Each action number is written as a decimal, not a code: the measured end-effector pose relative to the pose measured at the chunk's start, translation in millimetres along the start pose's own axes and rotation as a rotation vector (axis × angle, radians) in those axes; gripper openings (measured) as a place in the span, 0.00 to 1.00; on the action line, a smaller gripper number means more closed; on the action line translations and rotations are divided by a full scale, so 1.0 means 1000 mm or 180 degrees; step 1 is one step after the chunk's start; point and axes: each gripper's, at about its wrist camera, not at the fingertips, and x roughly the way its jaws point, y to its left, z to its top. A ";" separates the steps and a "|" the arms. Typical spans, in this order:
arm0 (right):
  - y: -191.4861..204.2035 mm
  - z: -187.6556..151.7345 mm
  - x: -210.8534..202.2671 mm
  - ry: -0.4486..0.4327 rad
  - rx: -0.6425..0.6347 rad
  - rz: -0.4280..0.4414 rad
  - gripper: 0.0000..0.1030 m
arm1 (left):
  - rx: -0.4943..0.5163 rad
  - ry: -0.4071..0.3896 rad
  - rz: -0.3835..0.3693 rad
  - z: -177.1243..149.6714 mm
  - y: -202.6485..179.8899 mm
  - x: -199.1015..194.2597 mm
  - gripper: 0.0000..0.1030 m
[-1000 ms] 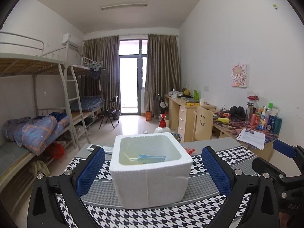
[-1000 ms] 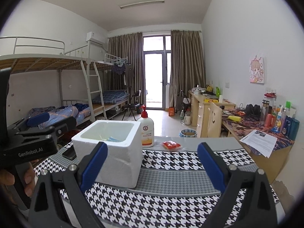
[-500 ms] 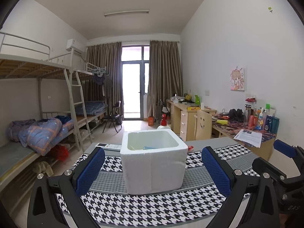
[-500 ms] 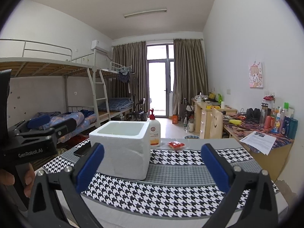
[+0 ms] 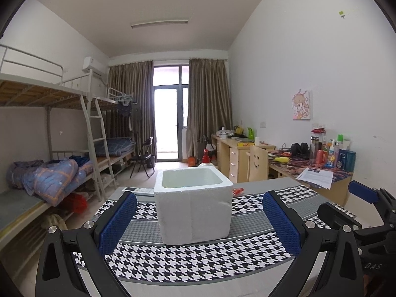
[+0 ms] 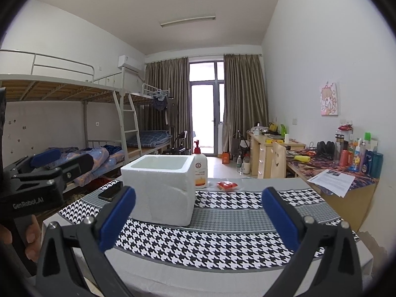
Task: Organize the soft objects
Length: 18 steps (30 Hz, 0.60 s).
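Both grippers, left (image 5: 198, 219) and right (image 6: 198, 216), hold their blue-padded fingers wide apart, empty. "GenRobot.AI" is printed on the left gripper's black body. The white square foam box (image 5: 194, 206) sits on the houndstooth-covered worktop (image 5: 198, 259).

Left tool (image 5: 199, 219): both blue-padded fingers (image 5: 116, 222) are spread wide apart, with nothing between them. The tool is held level, pointing toward the far end of the room. In the right wrist view, its black body appears at the left edge, gripped at the handle by the person's left hand (image 6: 29, 240).

Right tool (image 6: 198, 219): both fingers (image 6: 279, 219) are likewise spread wide, holding nothing. It is held level, pointing the same way, to the right of the left tool.
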 end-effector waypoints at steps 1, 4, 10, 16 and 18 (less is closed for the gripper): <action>-0.001 -0.002 0.000 0.0003 0.0016 0.0007 1.00 | 0.0001 0.0002 -0.0001 -0.002 0.001 -0.001 0.99; -0.003 -0.007 0.002 0.0013 0.0062 0.0013 1.00 | -0.0061 0.0001 -0.0002 -0.007 0.001 -0.003 0.99; -0.005 -0.021 -0.002 0.0011 0.0120 0.0010 1.00 | -0.0140 0.0060 -0.0027 -0.025 0.003 0.001 0.99; -0.005 -0.034 -0.005 0.0020 0.0129 -0.0010 1.00 | -0.0141 0.0163 -0.0016 -0.044 0.003 0.007 0.99; -0.005 -0.038 -0.006 0.0032 0.0121 -0.0032 1.00 | -0.0133 0.0177 -0.0001 -0.050 0.003 0.009 0.99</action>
